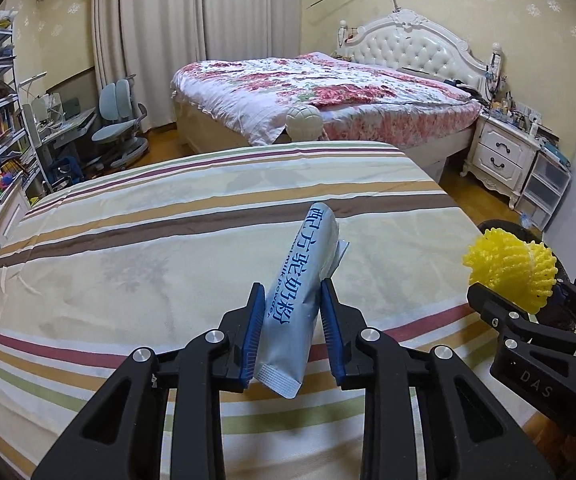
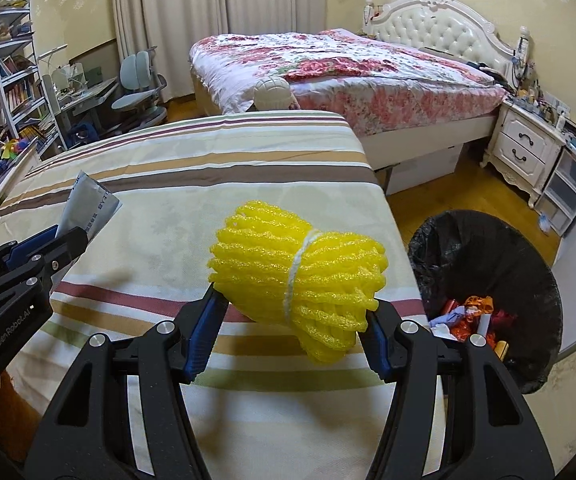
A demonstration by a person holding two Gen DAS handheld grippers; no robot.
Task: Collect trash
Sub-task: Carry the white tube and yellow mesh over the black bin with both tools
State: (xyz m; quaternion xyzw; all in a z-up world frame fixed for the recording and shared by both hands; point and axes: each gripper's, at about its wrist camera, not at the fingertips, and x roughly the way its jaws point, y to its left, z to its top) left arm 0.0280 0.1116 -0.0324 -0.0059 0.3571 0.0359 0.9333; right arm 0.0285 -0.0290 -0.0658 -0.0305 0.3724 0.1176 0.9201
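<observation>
Left wrist view: left gripper (image 1: 292,316) clamps a pale silver-blue powder sachet (image 1: 302,296) with blue print, both blue pads pressed on its sides; sachet stands tilted, top leaning toward upper right, lower end hanging below the pads at frame centre. Beneath it, a striped bedsheet (image 1: 128,248) covers the near surface, filling the lower and middle frame. Right gripper (image 1: 528,312) enters at the right edge, grasping a yellow foam net (image 1: 508,268). Right wrist view: right gripper (image 2: 294,316) grips the yellow foam net (image 2: 300,276) at frame centre, one blue pad on each side, net bunched and tied round the middle with a white string (image 2: 296,276). Net is held above the striped bedsheet (image 2: 168,220), near its right edge. Trash bin (image 2: 536,264) with a black liner sits on the floor at lower right, just beside the sheeted surface, with crumpled coloured scraps inside. Left gripper (image 2: 60,240) shows at the left edge, sachet (image 2: 88,204) sticking up from its fingers. Background, upper frame: floral-covered bed (image 2: 348,68) and white nightstand (image 2: 528,148).
</observation>
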